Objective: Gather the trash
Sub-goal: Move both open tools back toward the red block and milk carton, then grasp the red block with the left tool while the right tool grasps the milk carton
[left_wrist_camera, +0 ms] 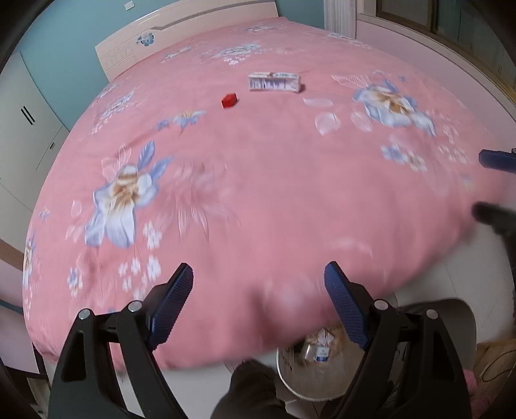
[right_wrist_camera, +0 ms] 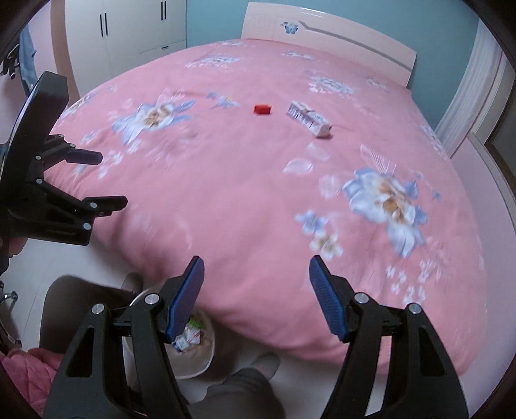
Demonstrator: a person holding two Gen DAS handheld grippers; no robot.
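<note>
A small red box and a white printed carton lie far out on the pink floral bed cover. My left gripper hangs open above the bed's near edge with nothing between its blue pads. My right gripper is likewise open and holds nothing, to the right of the left one. A pale trash bin with wrappers inside stands on the floor below both grippers, partly hidden by their fingers.
The person's trouser leg and slipper stand beside the bin on the white floor. A cream headboard and white wardrobe lie beyond the bed. A window ledge runs along its right side. Pink fabric lies low left.
</note>
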